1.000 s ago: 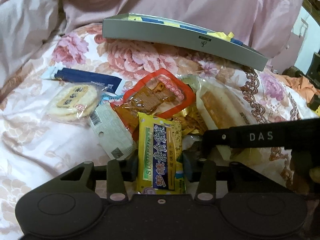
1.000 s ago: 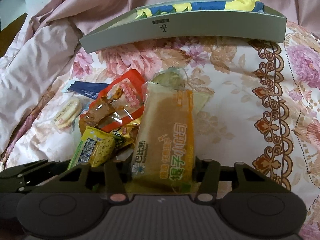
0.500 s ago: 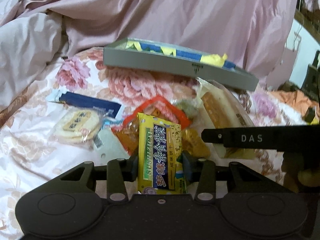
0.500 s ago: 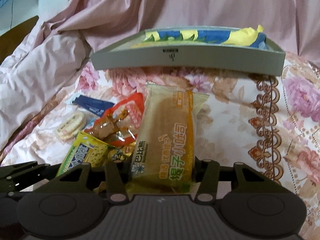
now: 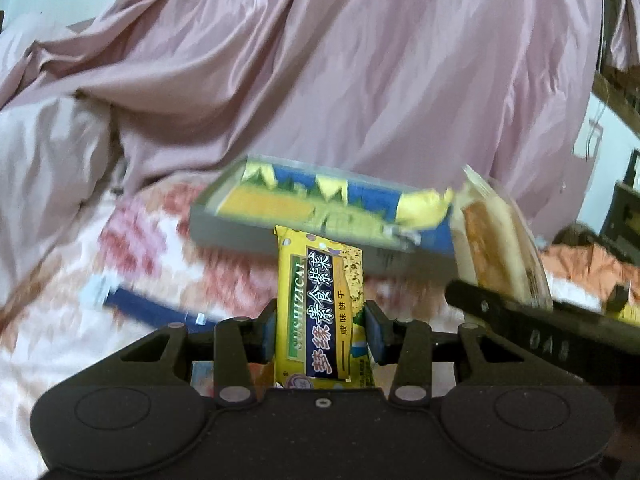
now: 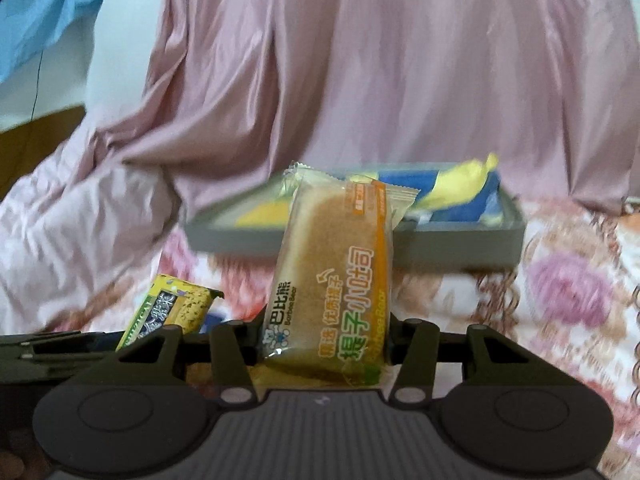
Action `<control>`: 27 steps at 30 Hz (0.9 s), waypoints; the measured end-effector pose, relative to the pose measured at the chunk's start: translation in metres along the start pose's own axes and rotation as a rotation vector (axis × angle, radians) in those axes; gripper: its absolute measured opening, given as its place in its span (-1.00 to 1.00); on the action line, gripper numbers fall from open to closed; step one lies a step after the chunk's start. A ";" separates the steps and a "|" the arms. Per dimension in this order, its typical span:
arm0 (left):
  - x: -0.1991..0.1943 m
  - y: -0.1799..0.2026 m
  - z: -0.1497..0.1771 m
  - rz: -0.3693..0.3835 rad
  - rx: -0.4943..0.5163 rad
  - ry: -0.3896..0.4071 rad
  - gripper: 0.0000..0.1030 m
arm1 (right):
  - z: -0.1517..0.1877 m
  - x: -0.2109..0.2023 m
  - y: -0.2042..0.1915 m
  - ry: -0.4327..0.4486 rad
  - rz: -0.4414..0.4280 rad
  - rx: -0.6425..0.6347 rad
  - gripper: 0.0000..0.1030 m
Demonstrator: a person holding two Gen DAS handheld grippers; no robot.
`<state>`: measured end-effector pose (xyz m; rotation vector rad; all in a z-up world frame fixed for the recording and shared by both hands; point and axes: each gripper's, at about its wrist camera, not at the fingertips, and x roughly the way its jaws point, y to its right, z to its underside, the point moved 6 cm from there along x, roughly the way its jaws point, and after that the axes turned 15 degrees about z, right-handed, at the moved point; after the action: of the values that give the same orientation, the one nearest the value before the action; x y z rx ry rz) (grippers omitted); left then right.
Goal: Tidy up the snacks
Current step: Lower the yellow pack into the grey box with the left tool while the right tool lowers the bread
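Note:
My left gripper (image 5: 320, 330) is shut on a yellow seaweed cracker packet (image 5: 320, 304), held upright above the bed. My right gripper (image 6: 326, 338) is shut on an orange bread packet (image 6: 334, 276), also lifted. A grey box (image 5: 288, 236) holding blue and yellow packets lies ahead on the floral bedsheet; it also shows in the right wrist view (image 6: 456, 244). The bread packet (image 5: 500, 248) appears at the right of the left wrist view, and the cracker packet (image 6: 172, 308) at the left of the right wrist view.
A pink quilt (image 5: 320, 80) is piled behind the box. A dark blue packet (image 5: 152, 308) lies on the sheet at the left. The right gripper's body (image 5: 540, 328) crosses the right of the left wrist view. Orange cloth (image 5: 588, 264) lies far right.
Both grippers have lifted their packets up off the snack pile and tilted toward the grey box. The pile has dropped out of view.

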<state>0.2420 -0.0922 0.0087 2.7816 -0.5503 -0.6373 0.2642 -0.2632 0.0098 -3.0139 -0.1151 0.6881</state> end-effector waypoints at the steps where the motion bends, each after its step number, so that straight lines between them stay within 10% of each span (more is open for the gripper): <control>1: 0.004 0.001 -0.010 0.003 0.001 0.017 -0.13 | -0.005 0.001 0.003 0.024 0.009 0.012 0.05; 14: 0.080 0.015 -0.091 0.011 -0.019 0.093 -0.13 | -0.058 0.043 0.047 0.223 0.136 0.106 0.05; 27: 0.155 -0.013 -0.081 -0.043 -0.220 0.041 -0.13 | -0.071 0.100 0.073 0.155 0.115 0.212 0.05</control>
<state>0.4126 -0.1327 0.0189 2.5996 -0.3877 -0.6085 0.3890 -0.3293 0.0257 -2.8715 0.1290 0.4394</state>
